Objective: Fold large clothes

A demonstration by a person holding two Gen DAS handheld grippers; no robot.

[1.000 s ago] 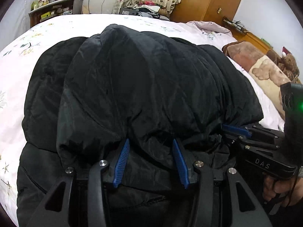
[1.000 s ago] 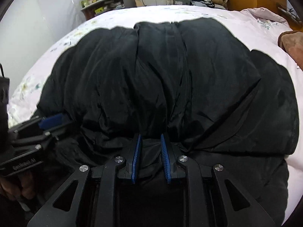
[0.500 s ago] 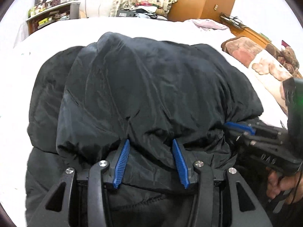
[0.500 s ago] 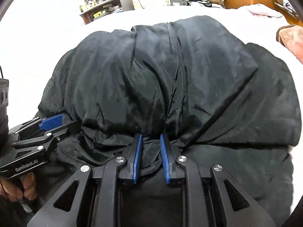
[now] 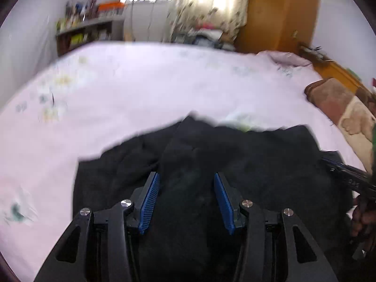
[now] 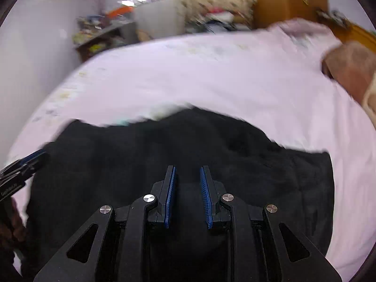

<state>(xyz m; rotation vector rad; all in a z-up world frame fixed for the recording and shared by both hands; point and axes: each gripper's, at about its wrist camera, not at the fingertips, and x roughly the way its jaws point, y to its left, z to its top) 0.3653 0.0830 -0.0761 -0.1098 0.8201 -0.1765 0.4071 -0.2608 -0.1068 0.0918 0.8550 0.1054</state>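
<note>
A black padded jacket (image 5: 235, 152) lies bunched on the pale floral bed sheet (image 5: 164, 82), filling the lower half of both blurred views. My left gripper (image 5: 185, 175) is shut on a thick fold of it, and a ridge of fabric runs up from between the blue pads. In the right wrist view the jacket (image 6: 141, 152) spreads wide across the sheet (image 6: 211, 77). My right gripper (image 6: 187, 167) has a thin fold between its pads and its jaws are opening slightly. Each gripper shows at the other view's edge: the right gripper (image 5: 345, 171) and the left gripper (image 6: 23, 164).
A brown blanket with a bear print (image 5: 340, 103) lies at the bed's right side, also the brown blanket (image 6: 350, 63). A cluttered shelf (image 5: 87, 33) and a wooden wardrobe (image 5: 277, 11) stand beyond the bed. A hand (image 5: 362, 216) holds the right gripper.
Both grippers have risen and swung with the jacket's edge in them. The jacket now fills less of each view, with much more bare sheet beyond it. Both views are motion-blurred.
</note>
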